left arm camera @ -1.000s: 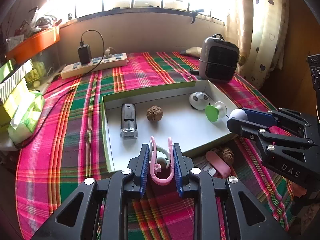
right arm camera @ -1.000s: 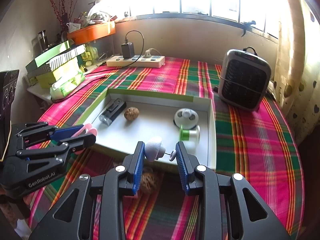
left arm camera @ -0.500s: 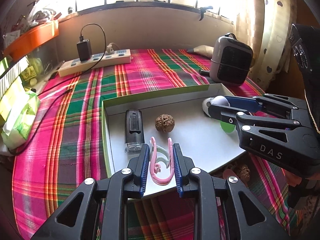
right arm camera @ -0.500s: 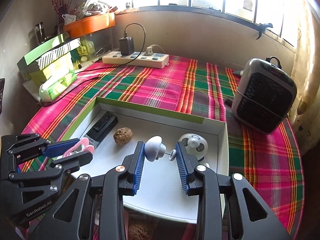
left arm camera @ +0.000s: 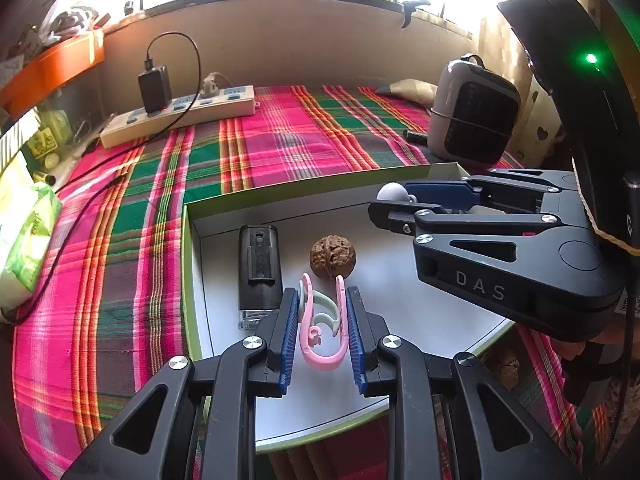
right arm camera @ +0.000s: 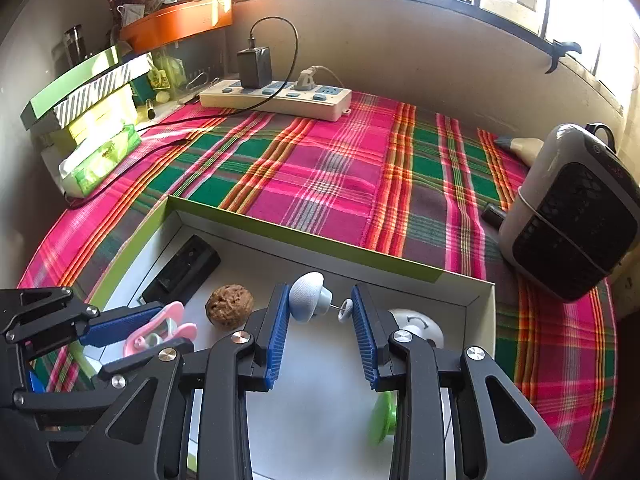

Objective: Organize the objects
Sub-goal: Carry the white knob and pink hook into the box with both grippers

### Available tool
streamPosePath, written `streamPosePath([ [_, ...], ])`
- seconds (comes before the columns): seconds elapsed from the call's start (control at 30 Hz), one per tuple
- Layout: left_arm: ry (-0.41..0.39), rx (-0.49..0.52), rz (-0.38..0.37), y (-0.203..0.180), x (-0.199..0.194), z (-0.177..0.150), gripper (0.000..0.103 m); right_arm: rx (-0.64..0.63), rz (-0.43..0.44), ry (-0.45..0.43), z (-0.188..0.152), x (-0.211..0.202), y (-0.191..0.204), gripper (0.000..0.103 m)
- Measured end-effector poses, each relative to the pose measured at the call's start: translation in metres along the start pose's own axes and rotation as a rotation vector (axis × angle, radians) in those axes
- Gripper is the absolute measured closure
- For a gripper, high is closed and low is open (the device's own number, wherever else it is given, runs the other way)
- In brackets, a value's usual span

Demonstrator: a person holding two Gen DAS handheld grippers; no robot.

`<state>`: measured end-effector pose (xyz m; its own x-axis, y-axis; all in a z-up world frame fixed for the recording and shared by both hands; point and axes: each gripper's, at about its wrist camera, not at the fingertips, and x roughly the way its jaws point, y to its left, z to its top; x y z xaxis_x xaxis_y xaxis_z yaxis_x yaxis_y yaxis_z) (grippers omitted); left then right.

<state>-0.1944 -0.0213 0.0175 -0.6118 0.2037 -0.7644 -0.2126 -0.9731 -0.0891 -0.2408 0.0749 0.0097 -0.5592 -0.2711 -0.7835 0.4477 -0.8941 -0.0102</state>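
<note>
- Left gripper (left arm camera: 319, 322) over the near edge of the white tray (left arm camera: 420, 312); fingers clamp a pink clip (left arm camera: 322, 334) with a pale green piece inside it.
- Right gripper (right arm camera: 318, 326) above the tray's middle; fingers pinch a grey knob-shaped piece (right arm camera: 306, 297) by its ends.
- In the tray: walnut (left arm camera: 333, 256), black rectangular device (left arm camera: 259, 267), white round object (right arm camera: 416, 326), green disc (right arm camera: 382, 416).
- Tray rests on the plaid-covered surface (right arm camera: 328, 176).

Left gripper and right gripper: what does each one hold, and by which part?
Left gripper: pink clip, by its long sides. Right gripper: grey mushroom-shaped piece, by its cap and stem end.
</note>
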Motion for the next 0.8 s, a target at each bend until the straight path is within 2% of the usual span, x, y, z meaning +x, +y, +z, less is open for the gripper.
streamPosePath([
  [0.4, 0.016, 0.003, 0.004, -0.001, 0.01, 0.003, 0.082, -0.006, -0.006, 0.04, 0.006, 0.021, 0.0, 0.07],
  [0.8, 0.023, 0.008, 0.004, -0.003, 0.013, 0.002, 0.082, -0.021, -0.022, 0.065, 0.008, 0.025, 0.003, 0.07],
])
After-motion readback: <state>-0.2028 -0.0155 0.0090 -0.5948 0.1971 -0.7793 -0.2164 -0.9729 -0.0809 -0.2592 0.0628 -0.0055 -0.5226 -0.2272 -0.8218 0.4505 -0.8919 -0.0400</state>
